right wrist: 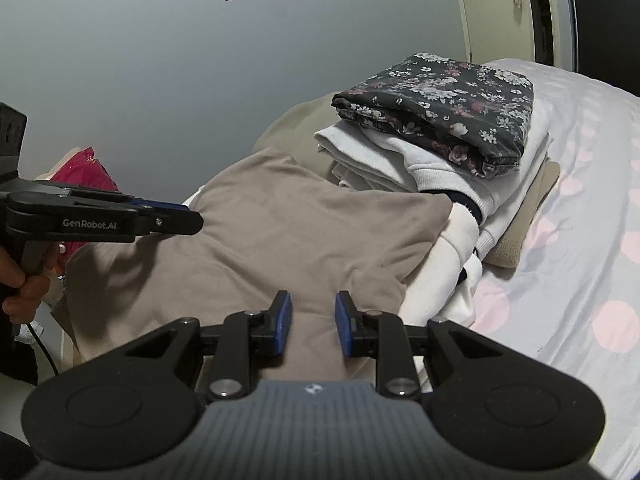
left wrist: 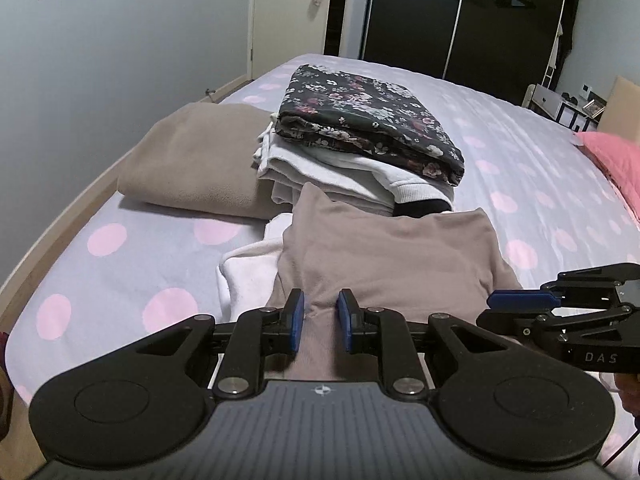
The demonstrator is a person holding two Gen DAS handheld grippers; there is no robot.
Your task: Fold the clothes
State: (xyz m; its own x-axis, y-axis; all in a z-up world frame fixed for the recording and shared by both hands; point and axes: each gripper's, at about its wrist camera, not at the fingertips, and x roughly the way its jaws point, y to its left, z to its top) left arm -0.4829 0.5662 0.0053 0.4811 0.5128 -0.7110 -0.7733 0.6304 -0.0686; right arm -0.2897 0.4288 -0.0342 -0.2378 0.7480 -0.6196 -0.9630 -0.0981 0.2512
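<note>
A taupe garment (left wrist: 392, 252) lies folded on the bed, on top of a white garment (left wrist: 248, 268). It also shows in the right wrist view (right wrist: 288, 232). My left gripper (left wrist: 321, 320) grips the taupe garment's near edge, cloth bunched between its blue pads. My right gripper (right wrist: 311, 322) holds the same edge further right, cloth between its pads. Each gripper shows in the other's view: the right gripper (left wrist: 520, 300) from the side, the left gripper (right wrist: 172, 216) from the side.
A stack of folded clothes, topped by a dark floral piece (left wrist: 368, 120), stands behind. A beige blanket (left wrist: 192, 160) lies left of it. The bed has a lilac sheet with pink dots (left wrist: 112, 280). A pink pillow (left wrist: 616, 160) lies at right. A grey wall (right wrist: 140, 80) runs along the bed.
</note>
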